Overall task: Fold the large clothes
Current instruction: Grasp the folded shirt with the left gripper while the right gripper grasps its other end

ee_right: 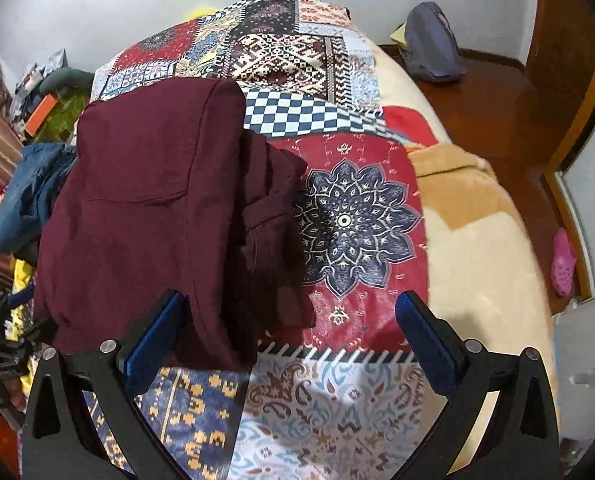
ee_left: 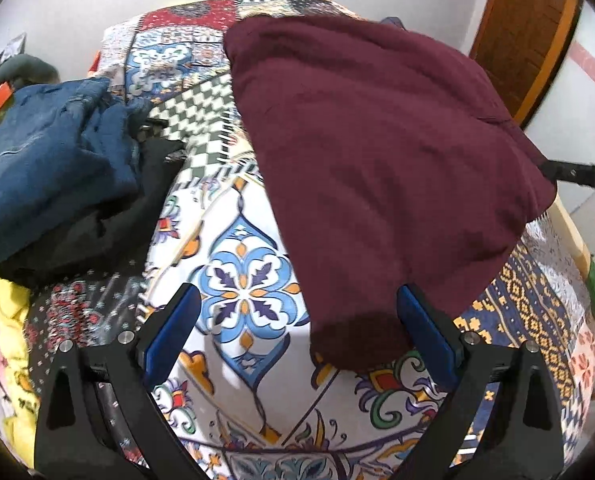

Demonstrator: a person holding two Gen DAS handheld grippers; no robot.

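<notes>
A maroon garment [ee_left: 377, 152] lies folded over on the patterned patchwork bedspread [ee_left: 245, 280]; in the right wrist view it [ee_right: 149, 216] fills the left half, with a bunched fold on its right side. My left gripper [ee_left: 297, 320] is open and empty, its fingers wide apart just above the garment's near corner. My right gripper [ee_right: 289, 332] is open and empty, its left finger [ee_right: 153, 340] over the garment's near edge. The right gripper's body [ee_left: 577, 174] shows at the right edge of the left wrist view.
A pile of blue and black clothes [ee_left: 57, 168] lies at the left of the bed, with yellow fabric [ee_left: 9, 320] below it. A beige blanket [ee_right: 477, 248] covers the bed's right side. A wooden door [ee_left: 525, 32], a grey bag [ee_right: 433, 44] and a pink shoe [ee_right: 563, 264] are on the floor side.
</notes>
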